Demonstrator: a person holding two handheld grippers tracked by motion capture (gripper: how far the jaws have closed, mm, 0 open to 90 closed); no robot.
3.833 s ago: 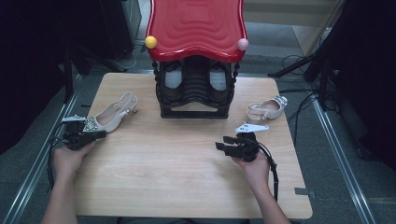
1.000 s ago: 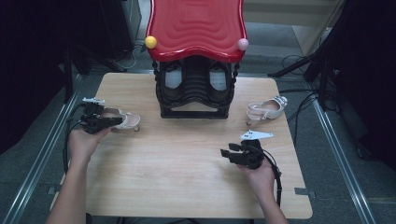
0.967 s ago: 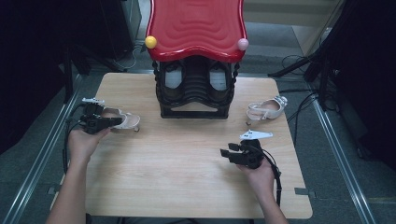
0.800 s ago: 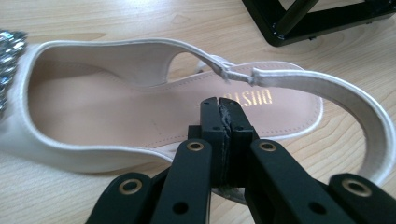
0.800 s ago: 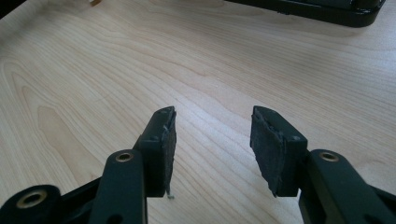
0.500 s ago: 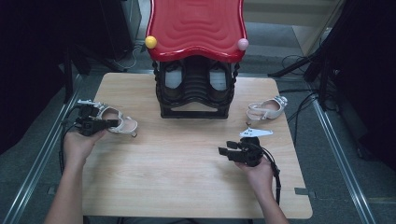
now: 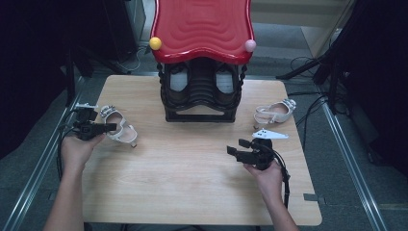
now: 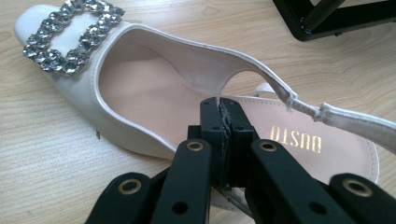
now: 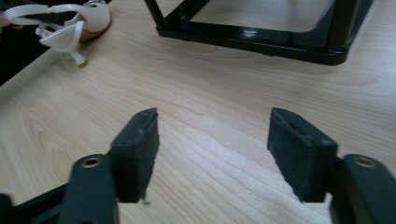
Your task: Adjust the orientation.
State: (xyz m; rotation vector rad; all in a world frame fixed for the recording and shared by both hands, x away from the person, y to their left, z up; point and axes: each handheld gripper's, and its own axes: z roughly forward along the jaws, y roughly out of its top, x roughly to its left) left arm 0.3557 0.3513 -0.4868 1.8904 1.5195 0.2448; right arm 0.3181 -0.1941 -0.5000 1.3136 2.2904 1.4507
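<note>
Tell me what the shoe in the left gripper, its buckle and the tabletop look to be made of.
Shoe: smooth cream leather or a synthetic lookalike, with a soft sheen; the insole looks matte with gold lettering.
Buckle: a frame set with faceted clear stones that glint, probably rhinestones.
Tabletop: light wood or a wood-grain laminate; grain lines run across it, with a satin finish.

The cream patent-leather slingback shoe with a rhinestone square buckle [image 8: 154, 93] lies at about nine o'clock on the light wooden table [image 7: 192, 168], near its left edge. Its buckled toe [image 8: 70, 39] points toward eleven o'clock in the left gripper view; the thin heel strap [image 8: 345, 123] trails toward three o'clock. The pink insole, printed in gold lettering, faces up. The shoe's near side wall is pinched at mid-length. A matching cream slingback shoe [image 7: 275, 111] rests at two o'clock.
</note>
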